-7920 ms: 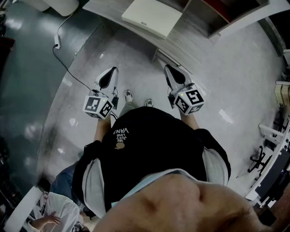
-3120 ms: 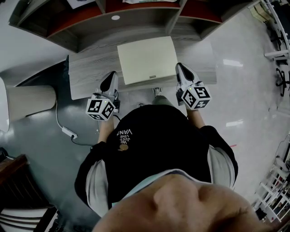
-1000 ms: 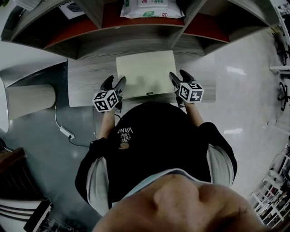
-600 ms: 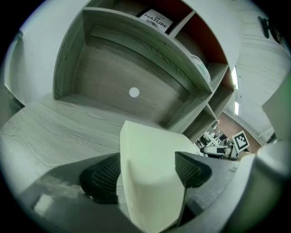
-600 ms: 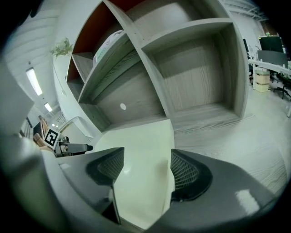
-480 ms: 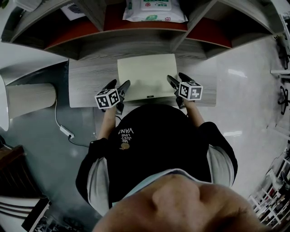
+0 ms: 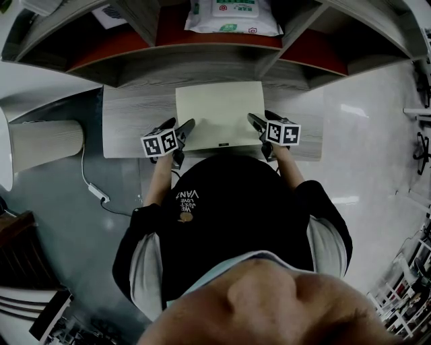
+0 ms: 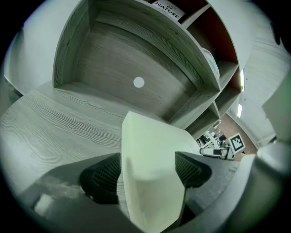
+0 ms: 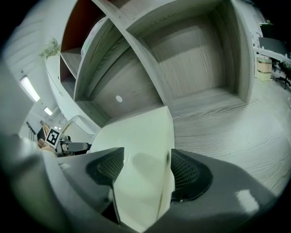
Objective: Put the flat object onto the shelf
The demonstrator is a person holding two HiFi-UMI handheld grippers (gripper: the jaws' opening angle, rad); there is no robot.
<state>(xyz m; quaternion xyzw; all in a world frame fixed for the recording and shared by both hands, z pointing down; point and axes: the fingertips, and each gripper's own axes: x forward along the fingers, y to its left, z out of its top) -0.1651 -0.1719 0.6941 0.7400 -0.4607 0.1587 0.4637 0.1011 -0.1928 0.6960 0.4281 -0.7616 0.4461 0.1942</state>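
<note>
A pale cylinder [image 7: 42,144] lies off the table's left end, and a cable with a small white adapter [image 7: 96,193] trails on the floor beside it. The low table [image 7: 131,121] has a grey wood-grain top and stands against an open shelf unit [image 7: 202,64].

The left gripper [image 7: 178,125] is at the table's front edge, on the near left corner of the flat box [image 7: 219,109]. Its jaws stand spread wide. In the left gripper view the corner of the box fills the gap between the ribbed dark pads [image 8: 105,175], which flank it without clamping.

The box is pale cream, thin and rectangular, with a plain matte top and a small dark mark at the middle of its near edge. It lies flat on the middle of the table, from the front edge almost to the back edge under the shelf. A packet of wipes [image 7: 232,17] sits in the middle compartment above.

The right gripper [image 7: 264,119] is at the near right corner of the box, jaws also spread wide, with the box's edge between its pads [image 9: 185,172], not squeezed.
</note>
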